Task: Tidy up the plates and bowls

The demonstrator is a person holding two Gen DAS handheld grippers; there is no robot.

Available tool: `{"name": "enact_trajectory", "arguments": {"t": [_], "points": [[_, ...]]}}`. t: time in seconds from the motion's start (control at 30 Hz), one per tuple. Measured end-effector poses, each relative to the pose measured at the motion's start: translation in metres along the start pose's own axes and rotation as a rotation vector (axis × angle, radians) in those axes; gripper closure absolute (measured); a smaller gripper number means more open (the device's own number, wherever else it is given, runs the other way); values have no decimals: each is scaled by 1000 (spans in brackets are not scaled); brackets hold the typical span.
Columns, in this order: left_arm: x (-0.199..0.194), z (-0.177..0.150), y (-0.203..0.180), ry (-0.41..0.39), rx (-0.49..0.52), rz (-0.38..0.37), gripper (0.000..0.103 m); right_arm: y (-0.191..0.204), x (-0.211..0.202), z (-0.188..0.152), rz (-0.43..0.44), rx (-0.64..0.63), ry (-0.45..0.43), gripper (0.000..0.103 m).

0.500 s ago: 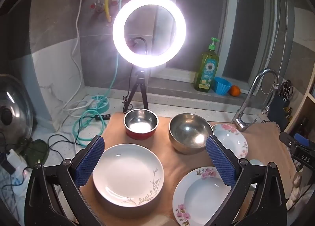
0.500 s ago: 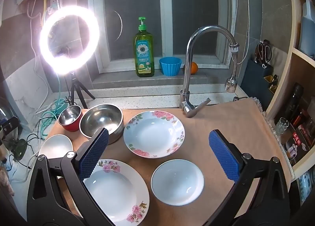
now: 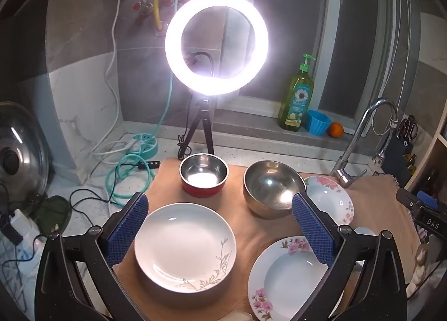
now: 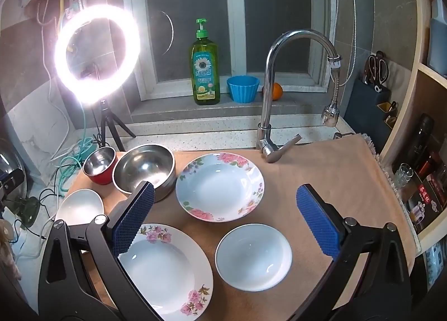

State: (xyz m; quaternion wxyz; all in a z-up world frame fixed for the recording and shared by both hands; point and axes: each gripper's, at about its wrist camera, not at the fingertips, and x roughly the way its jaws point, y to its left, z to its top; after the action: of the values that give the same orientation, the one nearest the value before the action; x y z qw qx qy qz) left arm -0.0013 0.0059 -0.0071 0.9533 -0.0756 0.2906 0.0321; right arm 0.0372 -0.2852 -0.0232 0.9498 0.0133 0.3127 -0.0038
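On the tan mat [image 4: 321,170] lie a white plate with a sprig pattern [image 3: 184,245], two pink-flowered plates [image 4: 220,186] [image 4: 164,270], a small plain white bowl [image 4: 253,256], a large steel bowl [image 4: 145,170] and a smaller red-sided steel bowl [image 3: 204,175]. My left gripper [image 3: 220,226] hovers open above the sprig plate, nothing between its blue pads. My right gripper [image 4: 226,220] hovers open above the gap between the far flowered plate and the white bowl, holding nothing. The sprig plate [image 4: 79,206] shows at the mat's left edge in the right wrist view.
A lit ring light on a tripod [image 3: 216,44] stands behind the bowls. A tap [image 4: 271,114] rises at the mat's back edge. Dish soap [image 4: 205,69], a blue cup [image 4: 242,89] and an orange [image 4: 276,91] sit on the sill. Cables [image 3: 125,172] lie left; shelves [image 4: 424,175] stand right.
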Motion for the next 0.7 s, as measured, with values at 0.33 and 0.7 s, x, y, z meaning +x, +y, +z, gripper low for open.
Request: {"name": "enact_trajectory", "arguments": {"t": [0.33,0.7], "points": [[1,2,-2,-1,4,3,1,0,-5,8,1,1,10,0],[2,3,-2,1,0,-1,1,0,-4,7,1,0,10,0]]}}
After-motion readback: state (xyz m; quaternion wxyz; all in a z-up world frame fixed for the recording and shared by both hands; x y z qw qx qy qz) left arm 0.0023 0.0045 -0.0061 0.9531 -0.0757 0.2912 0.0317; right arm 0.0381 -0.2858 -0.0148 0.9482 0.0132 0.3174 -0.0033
